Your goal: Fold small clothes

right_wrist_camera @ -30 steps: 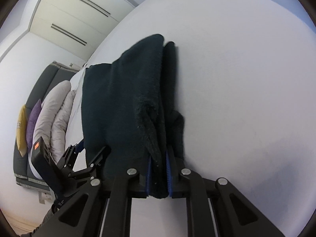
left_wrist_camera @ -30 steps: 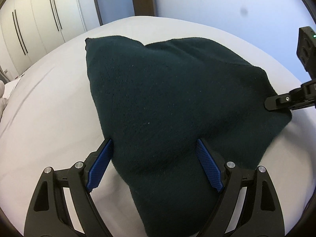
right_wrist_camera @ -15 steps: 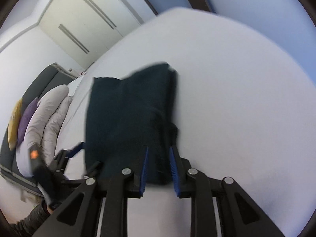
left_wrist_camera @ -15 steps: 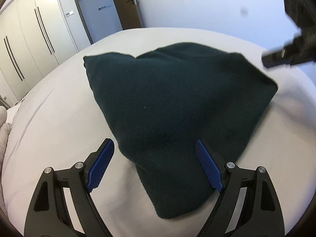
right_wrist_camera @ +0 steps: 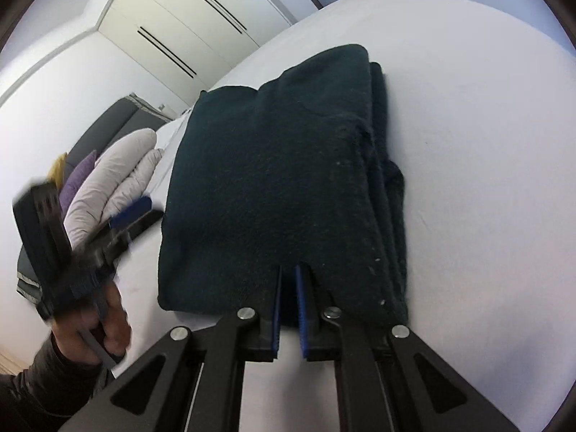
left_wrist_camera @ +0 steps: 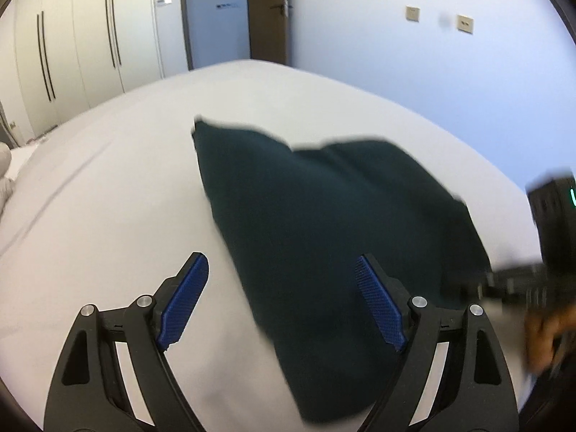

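Dark green garment (right_wrist_camera: 270, 180): fleecy, folded, lying flat on the white bed sheet (right_wrist_camera: 486, 144), roughly mid-bed. In the right wrist view several layers are stacked along its right edge. Its near edge sits right at my right tongs. In the left wrist view it reads as a wedge that narrows toward the camera, with a shallow notch in its far edge. That view is motion-blurred.

My right gripper (right_wrist_camera: 288, 270): jaws narrow, blue pads almost together, only a slim gap. The tips lie over the garment's near edge and dark fabric shows in the gap. I cannot tell whether any cloth is actually pinched. In the left wrist view these tongs sit blurred at the garment's right corner, with my right hand (left_wrist_camera: 547, 331) behind them.

My left gripper (left_wrist_camera: 280, 257): jaws wide, nothing between the pads. The left finger is over bare sheet and the right finger is over the garment's near part. I cannot tell whether it touches the cloth. The right wrist view shows these tongs blurred, just beside the garment's left edge and apart from it. My left hand (right_wrist_camera: 93, 327) is on the handle, in a dark sleeve (right_wrist_camera: 43, 388).

Background: white wardrobe (left_wrist_camera: 90, 36) with long dark handles, brown door (left_wrist_camera: 268, 10), pale blue wall with two sockets (left_wrist_camera: 412, 14). At the left side of the bed there are pale grey pillows (right_wrist_camera: 118, 169), with a purple cushion (right_wrist_camera: 79, 176) and a yellow one behind them.
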### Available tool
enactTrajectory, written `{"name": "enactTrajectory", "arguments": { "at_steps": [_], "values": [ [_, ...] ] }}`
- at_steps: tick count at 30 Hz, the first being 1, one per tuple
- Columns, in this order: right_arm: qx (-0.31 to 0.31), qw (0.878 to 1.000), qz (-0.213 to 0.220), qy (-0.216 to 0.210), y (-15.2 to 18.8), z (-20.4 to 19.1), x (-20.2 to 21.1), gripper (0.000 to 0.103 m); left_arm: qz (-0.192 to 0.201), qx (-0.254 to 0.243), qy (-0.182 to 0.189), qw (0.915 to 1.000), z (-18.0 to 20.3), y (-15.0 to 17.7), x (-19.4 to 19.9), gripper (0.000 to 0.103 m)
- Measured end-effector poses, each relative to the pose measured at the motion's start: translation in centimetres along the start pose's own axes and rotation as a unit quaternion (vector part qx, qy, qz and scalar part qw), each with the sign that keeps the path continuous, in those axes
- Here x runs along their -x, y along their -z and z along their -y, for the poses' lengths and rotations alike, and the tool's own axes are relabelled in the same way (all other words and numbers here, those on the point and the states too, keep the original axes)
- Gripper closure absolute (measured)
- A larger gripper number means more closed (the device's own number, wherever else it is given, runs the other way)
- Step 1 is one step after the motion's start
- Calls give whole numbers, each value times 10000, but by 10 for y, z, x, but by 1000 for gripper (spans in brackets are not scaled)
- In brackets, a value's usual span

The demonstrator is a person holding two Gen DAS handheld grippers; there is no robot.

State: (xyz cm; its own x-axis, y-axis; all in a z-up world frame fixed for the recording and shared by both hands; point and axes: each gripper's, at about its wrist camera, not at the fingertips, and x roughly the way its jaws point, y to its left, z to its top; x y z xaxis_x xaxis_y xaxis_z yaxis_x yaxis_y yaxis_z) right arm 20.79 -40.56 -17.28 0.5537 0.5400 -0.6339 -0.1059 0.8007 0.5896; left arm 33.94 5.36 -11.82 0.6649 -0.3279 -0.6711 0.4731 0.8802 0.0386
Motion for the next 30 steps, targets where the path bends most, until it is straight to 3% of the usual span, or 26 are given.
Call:
{"name": "enactTrajectory", "arguments": {
  "at_steps": [5, 8, 10, 12, 18, 21, 24, 28, 30],
  "values": [
    [137, 9998, 122, 9, 2, -1, -1, 99, -347, 164, -231, 9990, -6, -28, -65, 19],
    [83, 9998, 150, -46, 5, 4, -1, 103, -807, 745, 131, 9939, -26, -25, -106, 11],
    [9, 9998, 158, -115, 4, 7, -3, 103, -870, 1268, 375, 9874, -45, -15, -121, 0],
    [-86, 9995, 162, -260, 4, 12, -3, 103, -817, 1632, 695, 9807, -57, -3, -131, 0],
    [-183, 9991, 125, -370, -1, 9, -4, 103, -631, 1551, 769, 9829, -52, -2, -132, 0],
    [-147, 9986, 144, -479, -10, -1, 11, 95, -502, 1607, 750, 9829, -56, -4, -129, 6],
    [-209, 9958, 419, -781, -33, -5, 25, 94, -241, 1359, 415, 9896, -42, -11, -102, 22],
    [-109, 9958, 557, -714, -74, -8, 21, 94, 319, 948, 45, 9950, -23, -21, -65, 23],
    [-226, 9946, 498, -884, -95, -3, 8, 94, 140, 732, 90, 9972, -13, -17, -68, 23]
  ]
}}
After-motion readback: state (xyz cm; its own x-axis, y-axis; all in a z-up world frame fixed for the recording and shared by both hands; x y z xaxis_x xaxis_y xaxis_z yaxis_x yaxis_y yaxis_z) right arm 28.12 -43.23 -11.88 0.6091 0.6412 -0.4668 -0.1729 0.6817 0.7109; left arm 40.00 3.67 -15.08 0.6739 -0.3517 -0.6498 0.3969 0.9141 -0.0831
